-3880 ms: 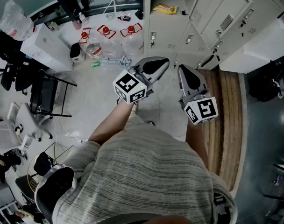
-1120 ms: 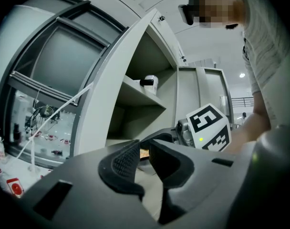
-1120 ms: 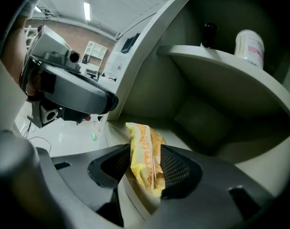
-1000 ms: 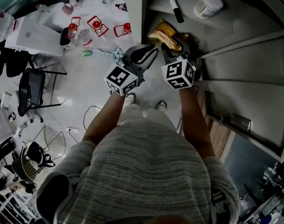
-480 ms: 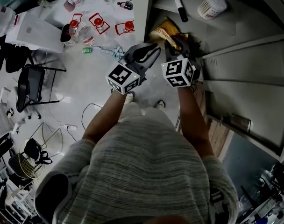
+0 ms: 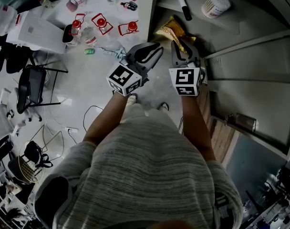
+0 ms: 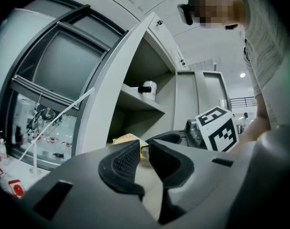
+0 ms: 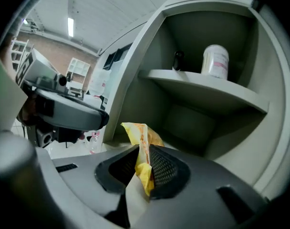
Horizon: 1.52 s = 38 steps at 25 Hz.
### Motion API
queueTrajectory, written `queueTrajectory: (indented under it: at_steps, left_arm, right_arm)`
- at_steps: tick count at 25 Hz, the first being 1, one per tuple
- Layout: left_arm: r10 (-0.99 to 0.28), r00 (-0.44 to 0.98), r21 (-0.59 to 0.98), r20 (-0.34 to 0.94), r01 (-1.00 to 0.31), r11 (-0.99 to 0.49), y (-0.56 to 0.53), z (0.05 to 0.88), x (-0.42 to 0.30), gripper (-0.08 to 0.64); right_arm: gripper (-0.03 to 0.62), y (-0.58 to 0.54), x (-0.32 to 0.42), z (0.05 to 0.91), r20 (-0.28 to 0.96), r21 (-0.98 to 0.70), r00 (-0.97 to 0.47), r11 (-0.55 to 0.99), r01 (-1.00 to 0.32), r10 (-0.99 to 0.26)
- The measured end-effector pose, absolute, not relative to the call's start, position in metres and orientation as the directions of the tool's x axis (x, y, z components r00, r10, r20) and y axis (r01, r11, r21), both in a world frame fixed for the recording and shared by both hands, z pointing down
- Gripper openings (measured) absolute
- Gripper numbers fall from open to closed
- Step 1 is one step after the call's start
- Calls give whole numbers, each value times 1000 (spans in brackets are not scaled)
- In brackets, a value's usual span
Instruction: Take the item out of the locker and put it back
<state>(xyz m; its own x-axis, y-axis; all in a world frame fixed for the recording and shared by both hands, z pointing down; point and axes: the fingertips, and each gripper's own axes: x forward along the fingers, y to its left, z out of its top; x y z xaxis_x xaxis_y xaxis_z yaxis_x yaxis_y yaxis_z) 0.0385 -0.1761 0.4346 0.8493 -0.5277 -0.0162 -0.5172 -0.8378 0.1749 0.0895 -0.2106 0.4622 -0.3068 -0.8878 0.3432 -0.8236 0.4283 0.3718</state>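
Right hand-held gripper (image 8: 144,157): jaws just closed, now grasping edge of yellow snack packet (image 8: 137,130). Packet, above jaw tips, has risen off locker (image 8: 202,87) floor. I judge removal underway.

Grey striped T-shirt (image 6: 150,175), grey left gripper (image 6: 156,49), right gripper (image 6: 178,46) alike

A crinkled yellow bag (image 8: 141,142) is standing upright on edge, its lower end pinched by the right tool (image 8: 144,160), whose jaws have just been closing on it. It is sitting at the front of the open locker's (image 8: 192,118) lower compartment, under the shelf.
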Motion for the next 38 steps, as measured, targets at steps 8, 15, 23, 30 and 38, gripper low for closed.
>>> queueTrajectory:
  at_steps: [8, 15, 23, 30, 38]
  left_arm:
    - [-511, 859, 162, -39, -499, -851, -172, 423, 46, 60]
    - [-498, 865, 138, -68, -486, -863, -168, 409, 52, 52]
    - [-494, 867, 109, -68, -485, -868, -162, 404, 55, 8]
    - [-496, 866, 95, -59, -490, -867, -155, 403, 52, 8]
    - [-492, 869, 84, -54, -487, -869, -150, 403, 51, 8]
  right_arm:
    - [72, -180, 92, 420, 216, 297, -352, 404, -865, -911]
    - [71, -155, 101, 392, 96, 230, -361, 374, -898, -927]
    - [71, -141, 105, 381, 21, 197, -381, 378, -905, -924]
    - [71, -136, 100, 379, 14, 201, -390, 385, -901, -921]
    - [71, -136, 96, 387, 50, 218, -396, 397, -892, -917]
